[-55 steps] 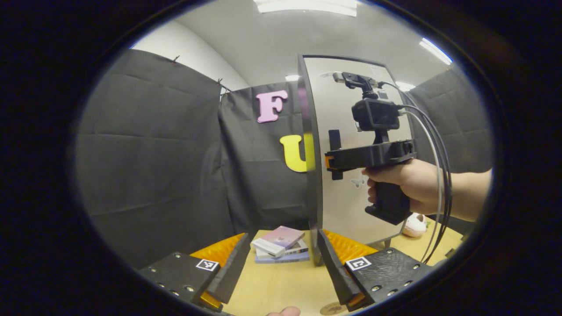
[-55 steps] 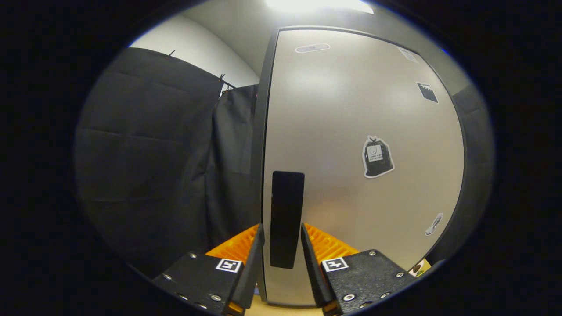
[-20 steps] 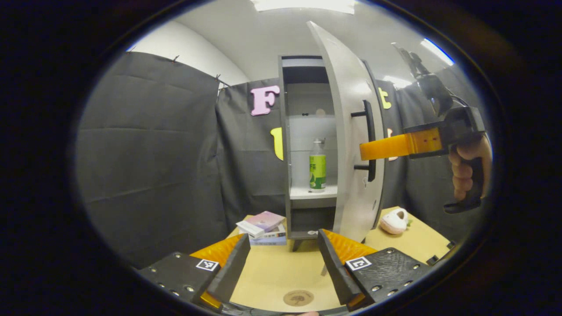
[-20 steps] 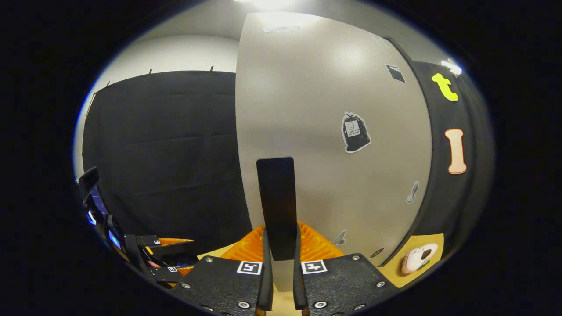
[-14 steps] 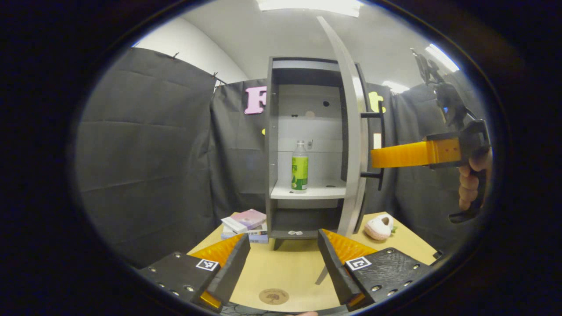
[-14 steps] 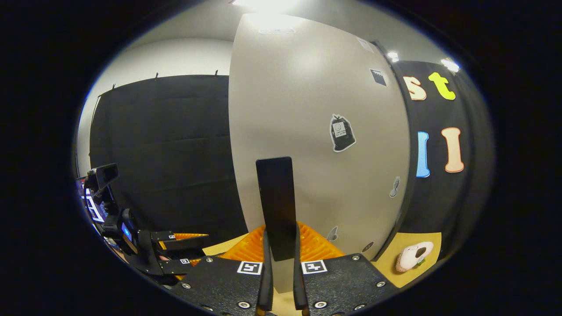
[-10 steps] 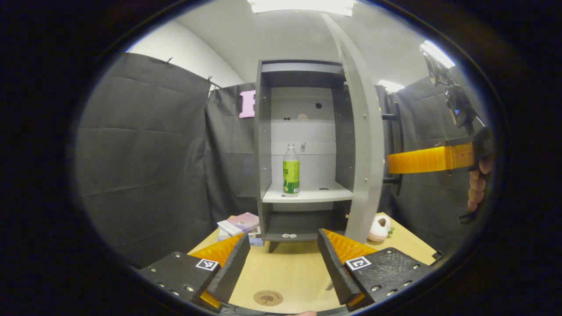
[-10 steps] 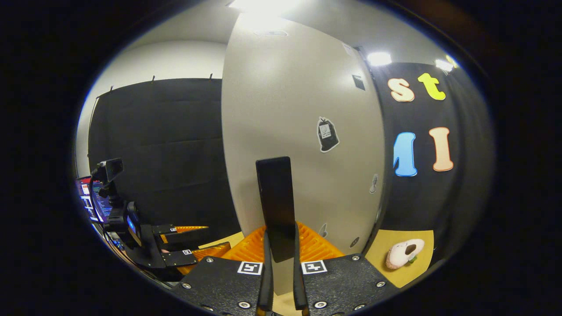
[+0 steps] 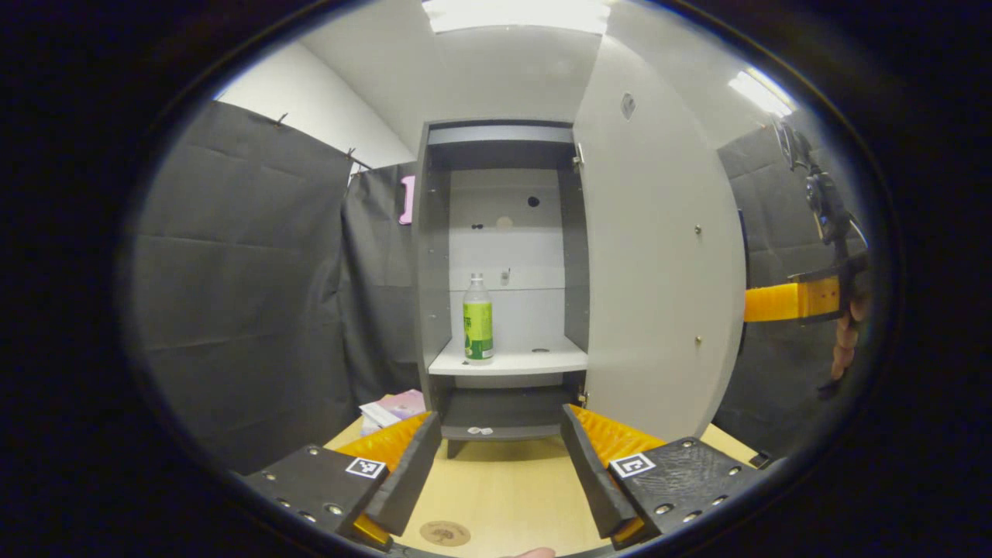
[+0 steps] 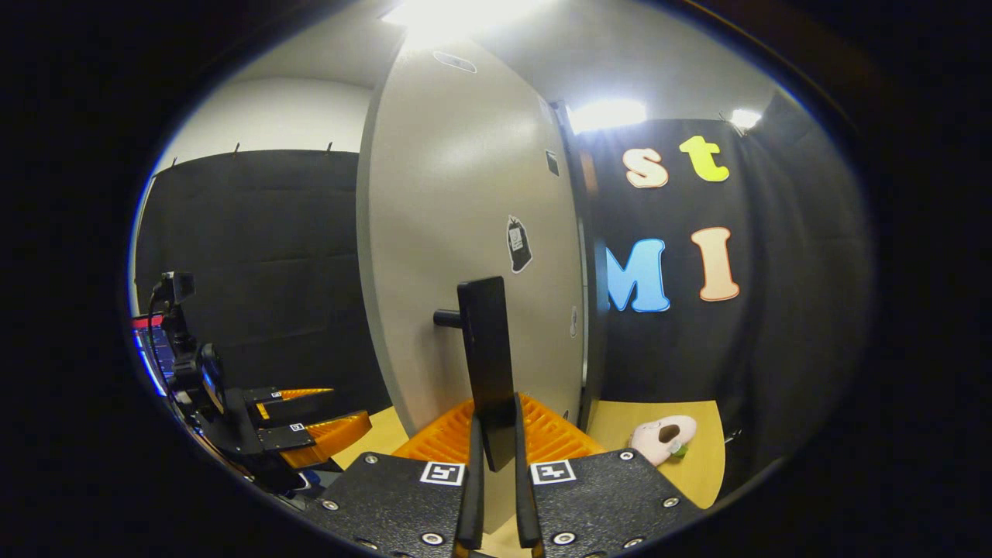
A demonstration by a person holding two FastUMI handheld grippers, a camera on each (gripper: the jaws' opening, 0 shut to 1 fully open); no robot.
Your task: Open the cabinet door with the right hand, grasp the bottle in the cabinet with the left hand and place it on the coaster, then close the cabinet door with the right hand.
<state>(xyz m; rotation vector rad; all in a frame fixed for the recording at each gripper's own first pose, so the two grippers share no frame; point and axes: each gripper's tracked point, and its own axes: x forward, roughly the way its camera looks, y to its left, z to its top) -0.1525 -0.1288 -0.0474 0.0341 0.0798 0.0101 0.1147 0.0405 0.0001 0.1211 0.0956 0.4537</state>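
Straight ahead of the left gripper (image 9: pixel 492 465), whose fingers stand apart, the bottle (image 9: pixel 478 319) stands upright on the cabinet (image 9: pixel 434 256) shelf (image 9: pixel 535 362), room free beside it. The right gripper (image 10: pixel 494 496) is clamped on the handle (image 10: pixel 487 356) of the wide-open door (image 9: pixel 659 256); the coaster (image 9: pixel 445 532) lies on the worktop (image 9: pixel 504 488) just below the left gripper.

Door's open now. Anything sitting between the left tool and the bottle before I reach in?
Nothing, in the left gripper view: just bare table between the open left tool and the cabinet shelf holding the bottle.

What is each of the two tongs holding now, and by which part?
Right tongs: shut on the grey cabinet door's black bar handle, at its lower end. Left tongs: open, holding nothing.
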